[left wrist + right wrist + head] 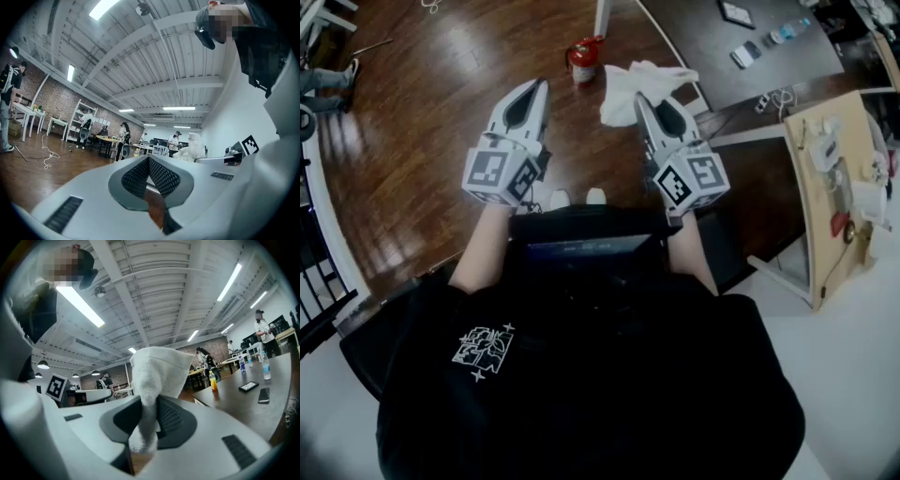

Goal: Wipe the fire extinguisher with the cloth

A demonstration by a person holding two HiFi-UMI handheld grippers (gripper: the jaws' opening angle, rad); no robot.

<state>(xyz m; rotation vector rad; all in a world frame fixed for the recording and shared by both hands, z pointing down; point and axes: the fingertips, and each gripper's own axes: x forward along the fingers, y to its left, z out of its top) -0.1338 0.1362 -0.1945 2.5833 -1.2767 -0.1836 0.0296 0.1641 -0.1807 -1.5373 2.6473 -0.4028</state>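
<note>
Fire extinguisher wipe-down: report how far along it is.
Done: the cloth is picked up, clamped in the right gripper. In hand: both grippers are held up before the person, the left gripper shut and empty. Left: the fire extinguisher stands on the floor beyond them, apart from the cloth, so wiping looks yet to start.
</note>
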